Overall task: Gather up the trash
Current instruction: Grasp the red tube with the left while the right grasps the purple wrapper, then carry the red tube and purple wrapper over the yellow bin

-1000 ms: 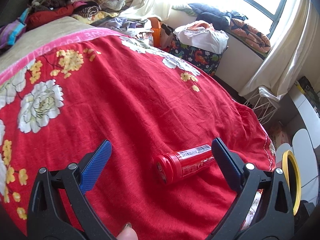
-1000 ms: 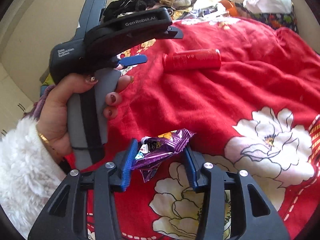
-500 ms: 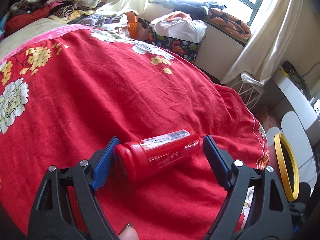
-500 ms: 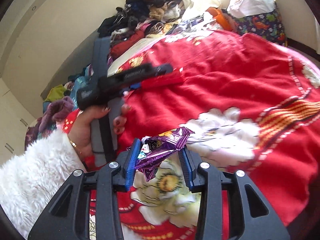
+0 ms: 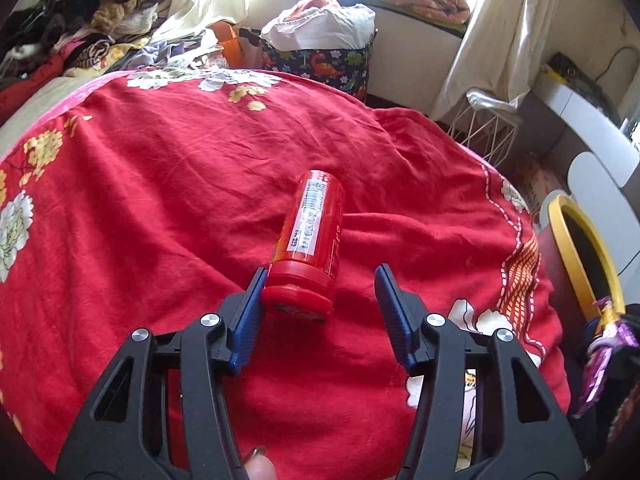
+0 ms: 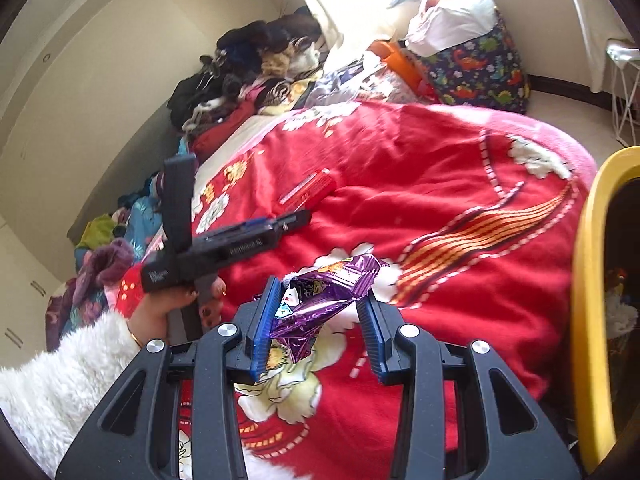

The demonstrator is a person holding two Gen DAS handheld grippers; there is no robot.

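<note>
A red plastic bottle [image 5: 312, 236] with a white barcode label lies on the red floral bedspread [image 5: 160, 208], its cap end toward me. My left gripper [image 5: 320, 312] is open; its left pad touches the cap, and the right pad stands apart from it. My right gripper [image 6: 316, 320] is shut on a purple snack wrapper [image 6: 324, 300] and holds it above the bedspread near the bed's edge. The bottle [image 6: 308, 192] and the left gripper [image 6: 288, 220] also show in the right wrist view. The wrapper [image 5: 600, 360] shows at the right edge of the left wrist view.
A yellow-rimmed bin [image 6: 588, 300] stands at the bed's right edge, also in the left wrist view [image 5: 580, 256]. A pile of clothes [image 6: 256, 64] lies at the bed's far end. A dinosaur-print bag [image 5: 320, 60] and a white wire basket [image 5: 488, 128] stand on the floor beyond.
The left gripper has swung round the bottle, which now points away between its pads, and has narrowed. The right gripper has carried the wrapper toward the yellow bin.
</note>
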